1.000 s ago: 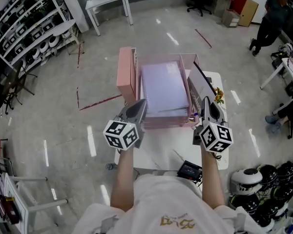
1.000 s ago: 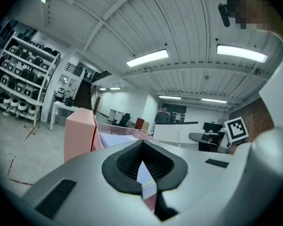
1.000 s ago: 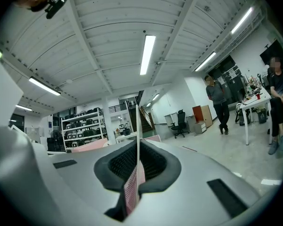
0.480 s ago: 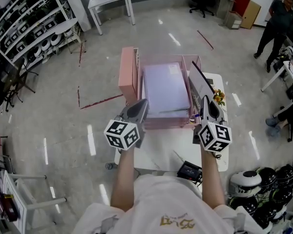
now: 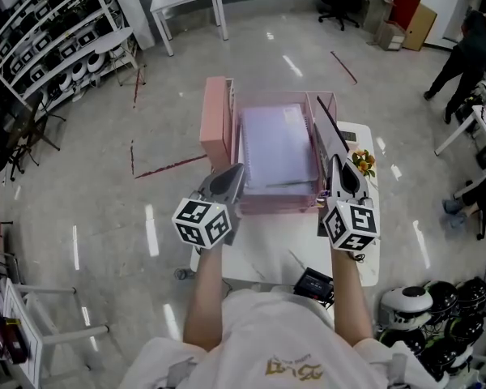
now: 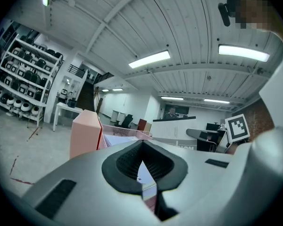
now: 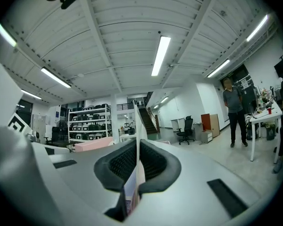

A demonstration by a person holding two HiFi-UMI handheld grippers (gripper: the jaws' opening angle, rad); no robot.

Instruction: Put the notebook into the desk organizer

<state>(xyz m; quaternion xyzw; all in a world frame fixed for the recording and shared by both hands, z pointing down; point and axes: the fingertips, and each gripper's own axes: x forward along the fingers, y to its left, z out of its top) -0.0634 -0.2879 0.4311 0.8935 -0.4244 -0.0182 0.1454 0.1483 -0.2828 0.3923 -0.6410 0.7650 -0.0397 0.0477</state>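
The pink desk organizer (image 5: 215, 118) stands on a small white table (image 5: 267, 254), with a lavender notebook (image 5: 278, 146) lying flat across its top. My right gripper (image 5: 338, 165) is shut on a thin white notebook with a dark cover (image 5: 330, 138), held on edge along the organizer's right side. In the right gripper view that notebook (image 7: 139, 126) rises straight out from between the jaws of the right gripper (image 7: 136, 150). My left gripper (image 5: 234, 173) is at the organizer's front left corner, jaws shut, with nothing clearly held. In the left gripper view the left gripper (image 6: 141, 150) faces the organizer (image 6: 85, 134).
A small flower bunch (image 5: 361, 162) sits right of the held notebook. A black device (image 5: 313, 282) lies at the table's near edge. Shelving (image 5: 40, 47) fills the far left, a white side table (image 5: 186, 2) stands behind, helmets (image 5: 429, 310) lie at bottom right, and a person (image 5: 470, 47) is at far right.
My right gripper has shifted slightly left and up with the thin notebook and rolled a little. The left gripper has stayed put. The person in the background has walked to the right.
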